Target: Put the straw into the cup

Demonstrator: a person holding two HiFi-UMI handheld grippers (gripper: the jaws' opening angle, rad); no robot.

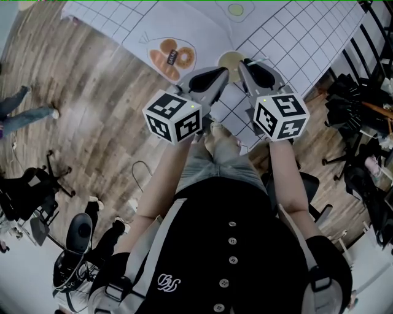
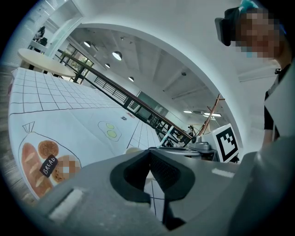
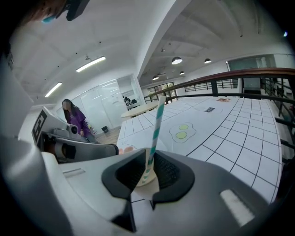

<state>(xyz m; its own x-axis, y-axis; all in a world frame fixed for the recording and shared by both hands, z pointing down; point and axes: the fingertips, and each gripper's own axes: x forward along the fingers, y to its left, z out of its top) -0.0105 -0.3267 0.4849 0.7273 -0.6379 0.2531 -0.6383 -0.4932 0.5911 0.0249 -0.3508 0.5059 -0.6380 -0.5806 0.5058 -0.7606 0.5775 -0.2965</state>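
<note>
A beige paper cup [image 1: 231,59] stands on the white grid-patterned table cloth [image 1: 295,37], between the two gripper tips. My left gripper [image 1: 222,72] reaches it from the near left. In the left gripper view its jaws [image 2: 150,154] are closed together at the cup's rim [image 2: 132,150]. My right gripper [image 3: 148,159] is shut on a teal-and-white striped straw [image 3: 156,124]. The straw stands nearly upright, with its lower end inside the cup [image 3: 146,179]. The left gripper view also shows the straw [image 2: 167,137] slanting above the right gripper [image 2: 198,147].
A bread drawing [image 1: 171,56] and a fried-egg drawing [image 1: 236,10] are printed on the cloth. Office chairs [image 1: 37,184] stand on the wooden floor at the left, and black stands and gear [image 1: 356,98] at the right. A person in purple [image 3: 73,115] stands far off.
</note>
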